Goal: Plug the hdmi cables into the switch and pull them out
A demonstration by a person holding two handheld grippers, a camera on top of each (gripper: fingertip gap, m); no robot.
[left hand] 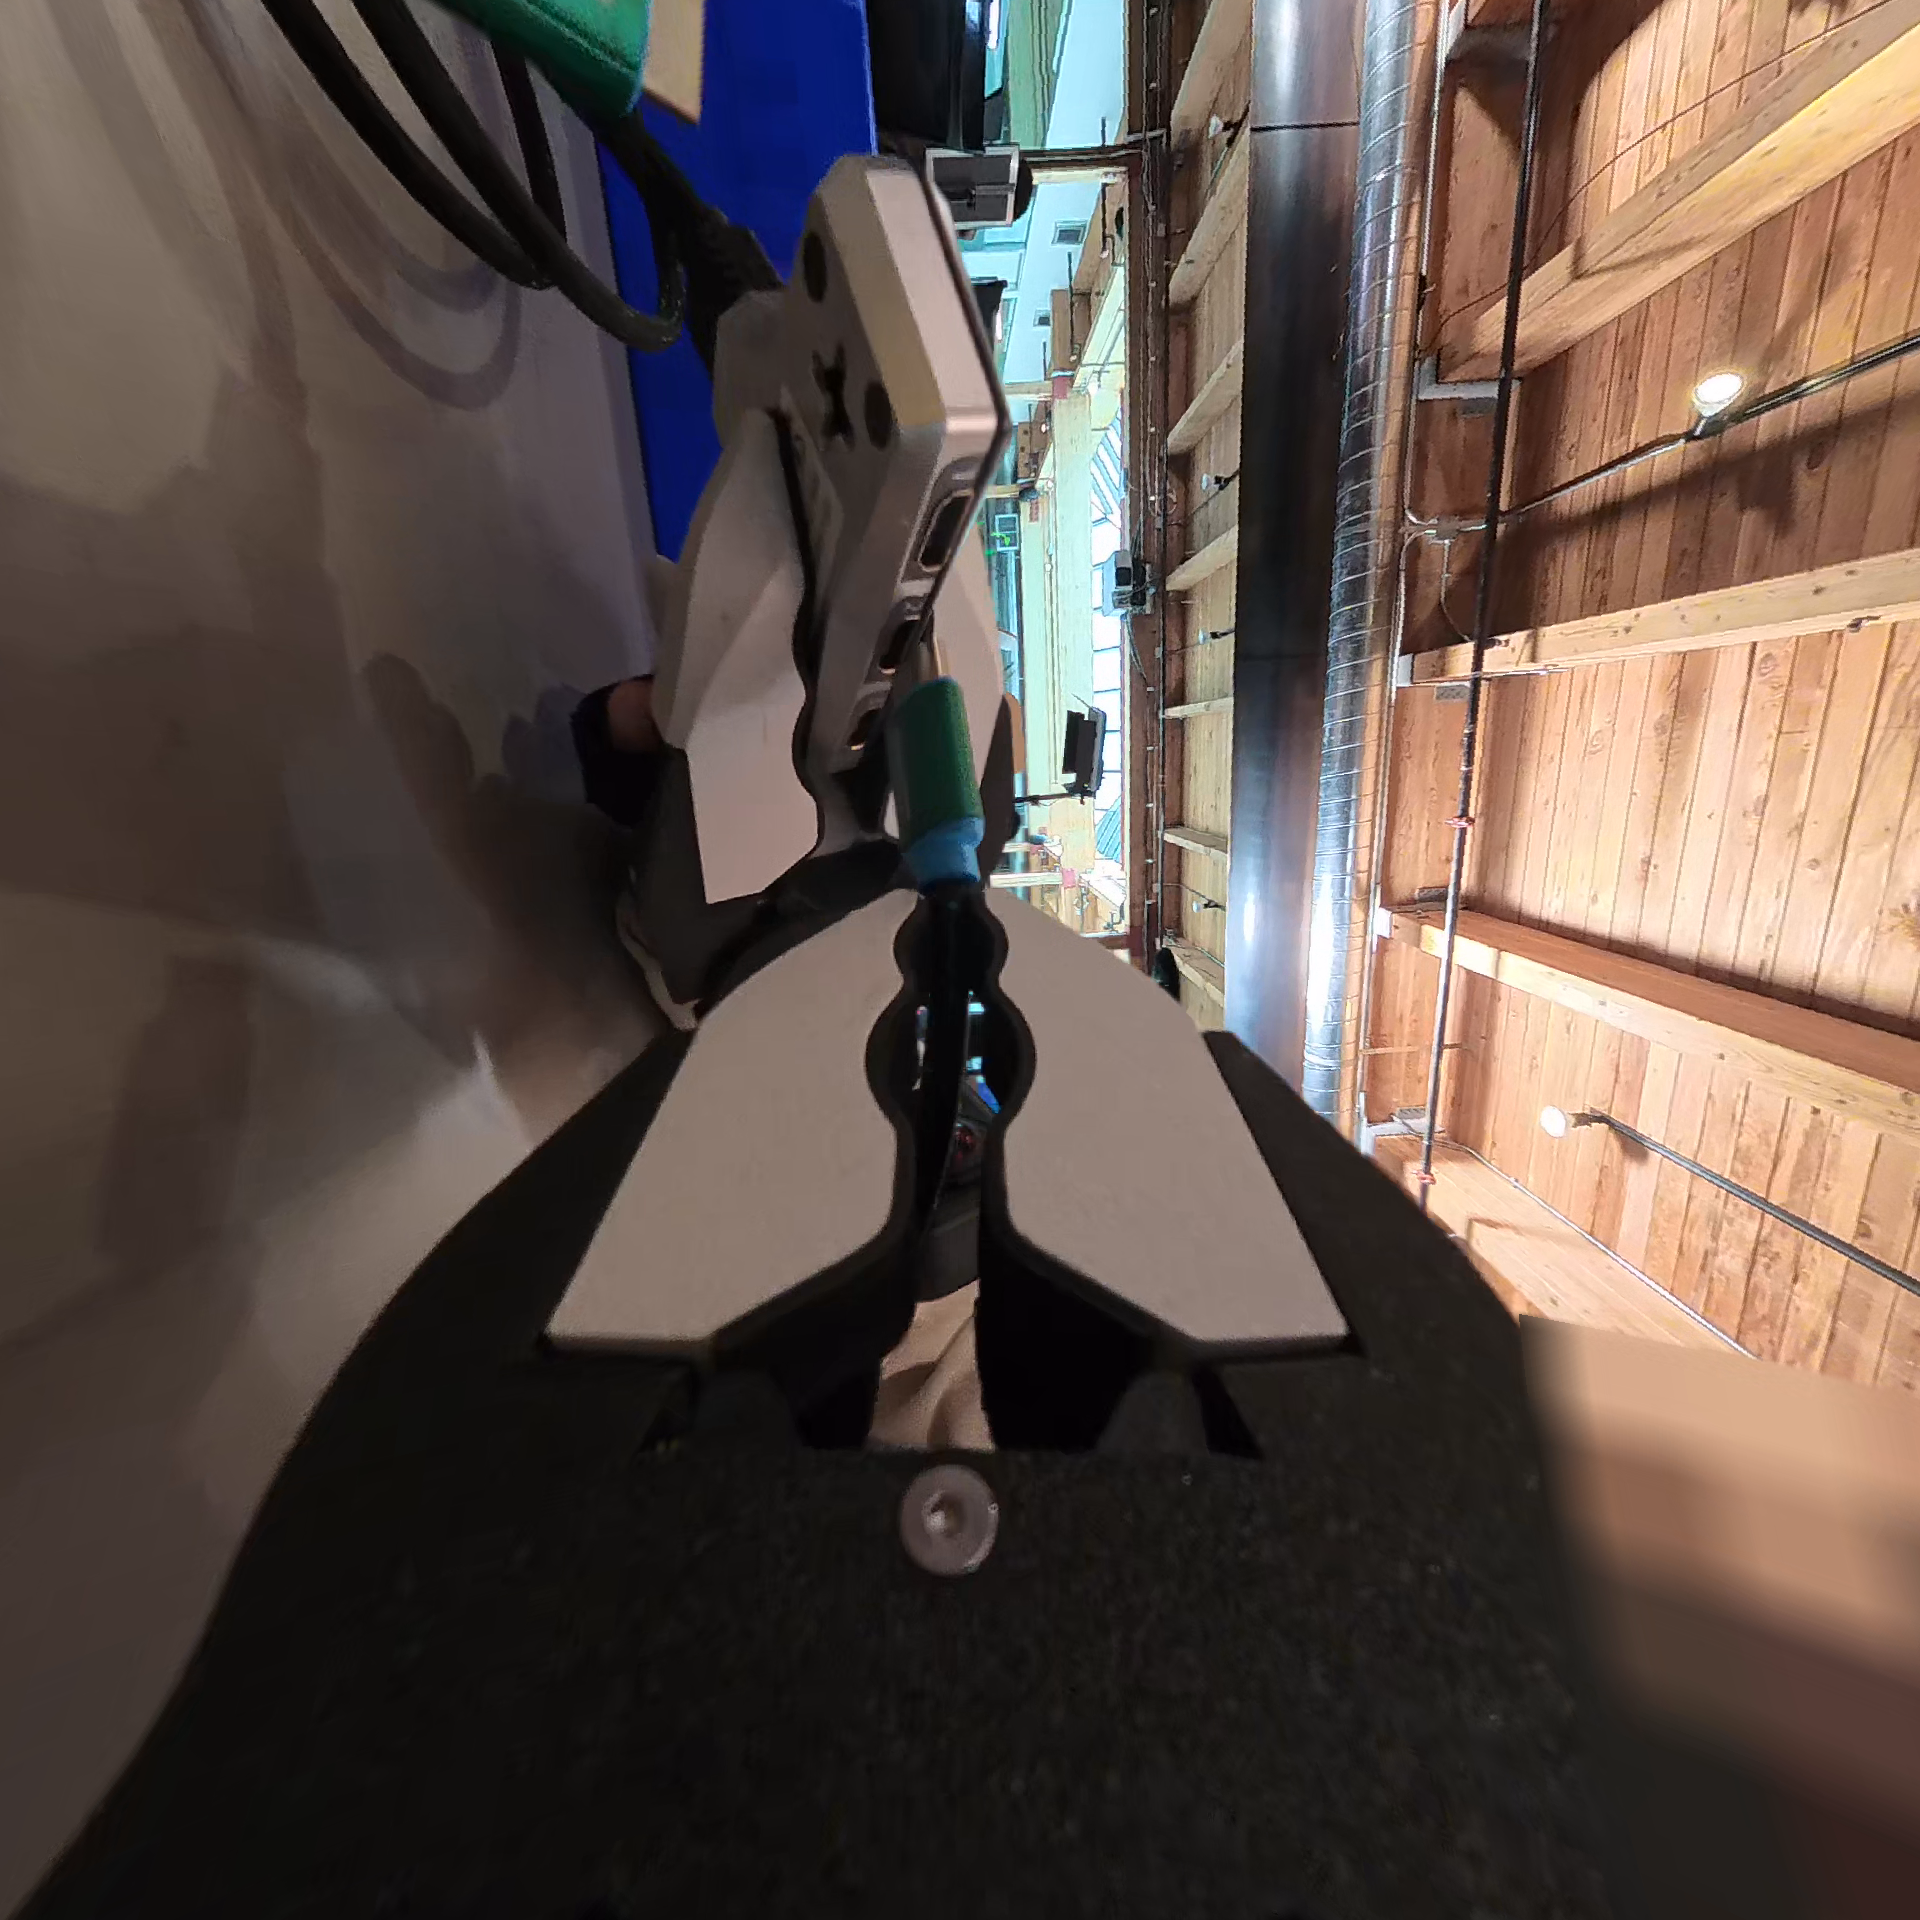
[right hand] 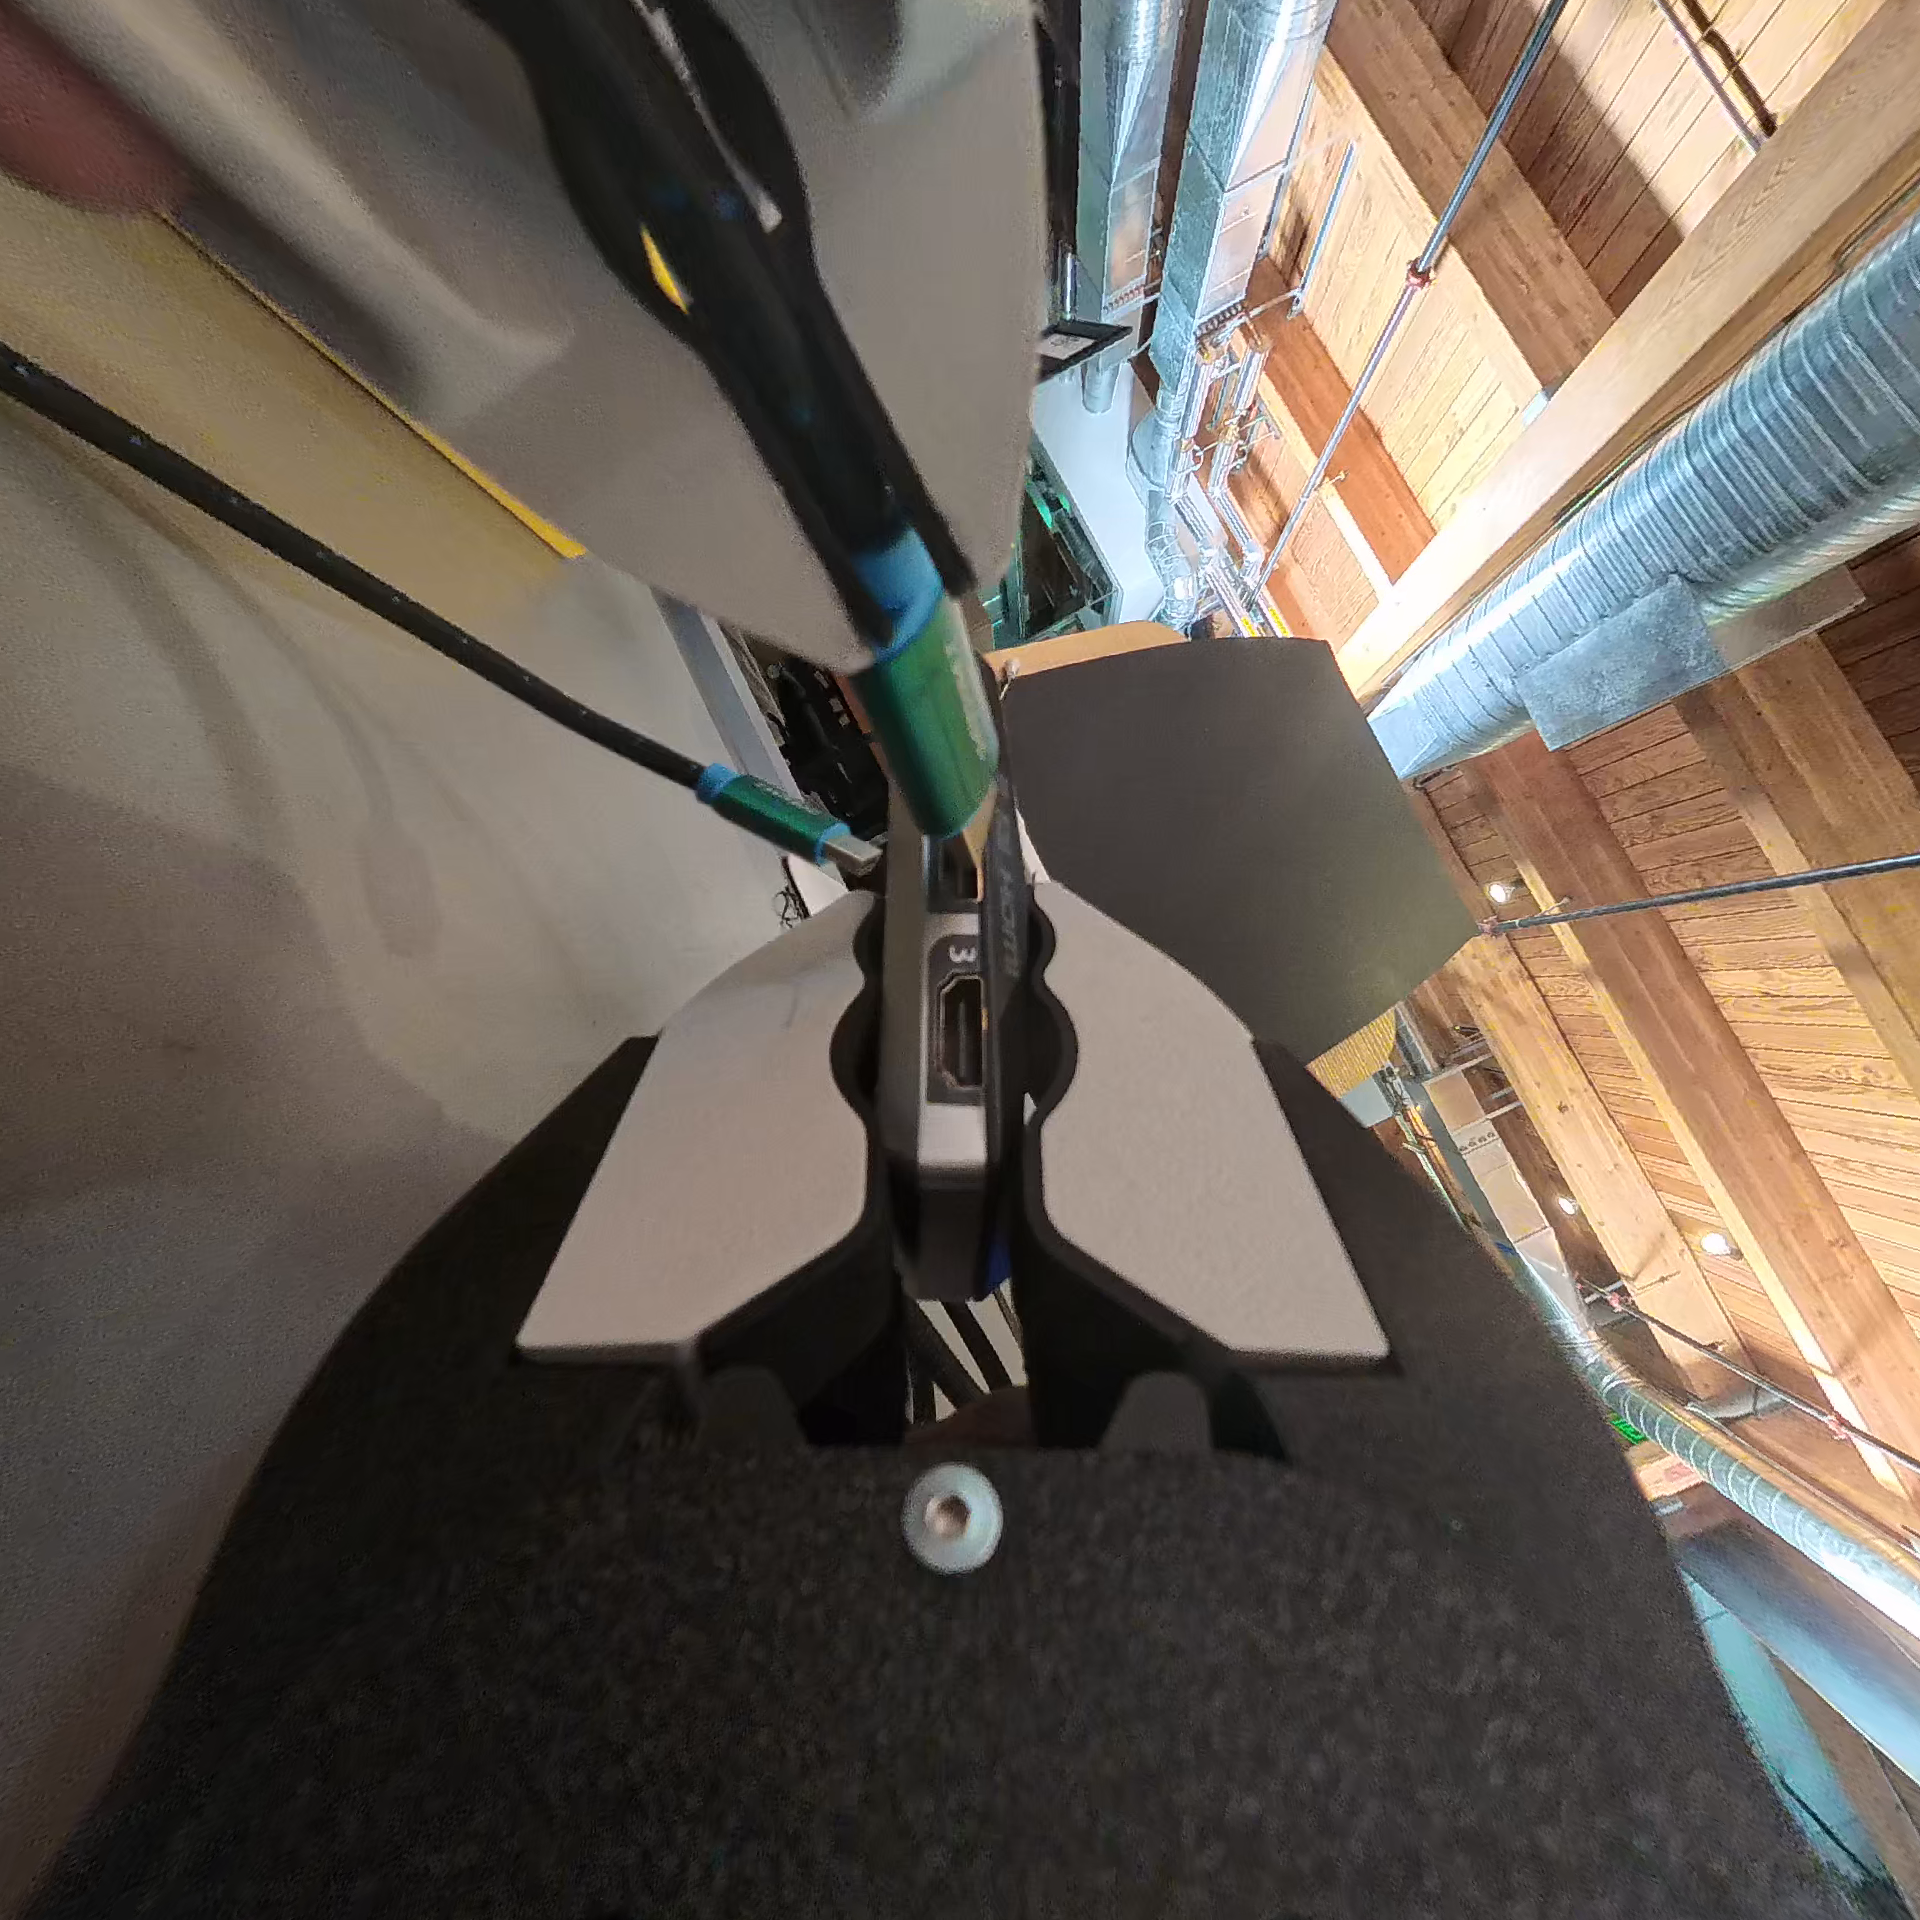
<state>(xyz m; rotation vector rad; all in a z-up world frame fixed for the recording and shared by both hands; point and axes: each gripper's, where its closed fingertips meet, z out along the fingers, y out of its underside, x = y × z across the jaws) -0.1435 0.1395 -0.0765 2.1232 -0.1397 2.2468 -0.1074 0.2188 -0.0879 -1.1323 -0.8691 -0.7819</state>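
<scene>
My left gripper [left hand: 940,920] is shut on the black cable just behind a green HDMI plug [left hand: 930,764]. The plug's tip rests at the port edge of the grey switch [left hand: 894,384]; I cannot tell how deep it sits. My right gripper [right hand: 956,920] is shut on the switch [right hand: 951,1132], whose nearest port [right hand: 961,1023] is empty. The right gripper's fingers [left hand: 727,665] show in the left wrist view, clamping the switch. The held plug [right hand: 925,727] and the left gripper's fingers [right hand: 623,436] show in the right wrist view. A second green plug [right hand: 774,805] hangs loose beside the switch.
The white table [left hand: 260,727] fills the left side of both views, which are turned sideways. Black cables [left hand: 468,208], a blue surface [left hand: 769,156] and a green object [left hand: 561,42] lie beyond the switch. A wooden ceiling with metal ducts [right hand: 1714,499] is on the right.
</scene>
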